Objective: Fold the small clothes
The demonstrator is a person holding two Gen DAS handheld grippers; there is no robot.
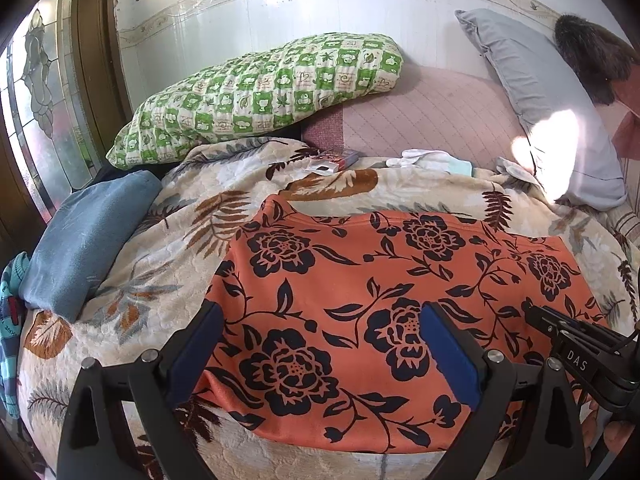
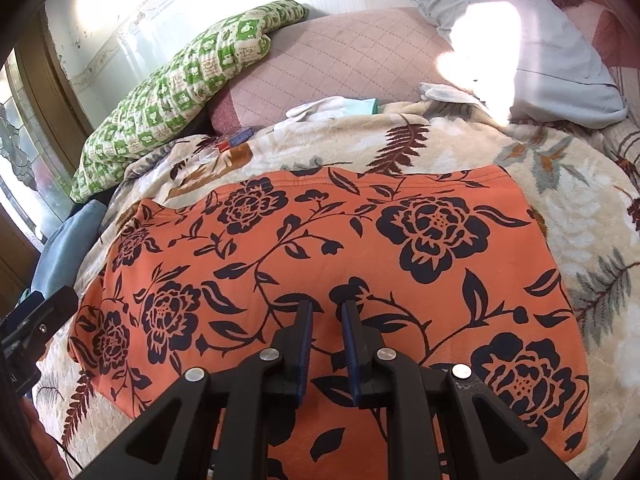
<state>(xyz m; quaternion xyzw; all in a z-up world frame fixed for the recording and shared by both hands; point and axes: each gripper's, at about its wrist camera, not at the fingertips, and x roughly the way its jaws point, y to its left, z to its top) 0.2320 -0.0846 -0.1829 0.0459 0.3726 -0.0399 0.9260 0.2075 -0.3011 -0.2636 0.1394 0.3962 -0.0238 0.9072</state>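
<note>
An orange garment with black flowers (image 1: 360,264) lies spread flat on a cream leaf-print blanket (image 1: 180,220). My left gripper (image 1: 322,312) hovers over the garment's near left part, jaws wide open and nothing between them. In the right wrist view the same garment (image 2: 320,232) fills the middle. My right gripper (image 2: 327,308) is over its near middle; the jaws stand a narrow gap apart, with only flat cloth showing below the gap. The right gripper's tip (image 1: 534,316) shows at the left view's right edge. The left gripper (image 2: 56,304) shows at the right view's left edge.
A green checked pillow (image 1: 260,92) and a grey pillow (image 1: 540,100) lie at the back by the wall. A folded blue cloth (image 1: 84,240) sits to the left. Pale small clothes (image 1: 428,158) and a small box (image 1: 336,160) lie behind the garment.
</note>
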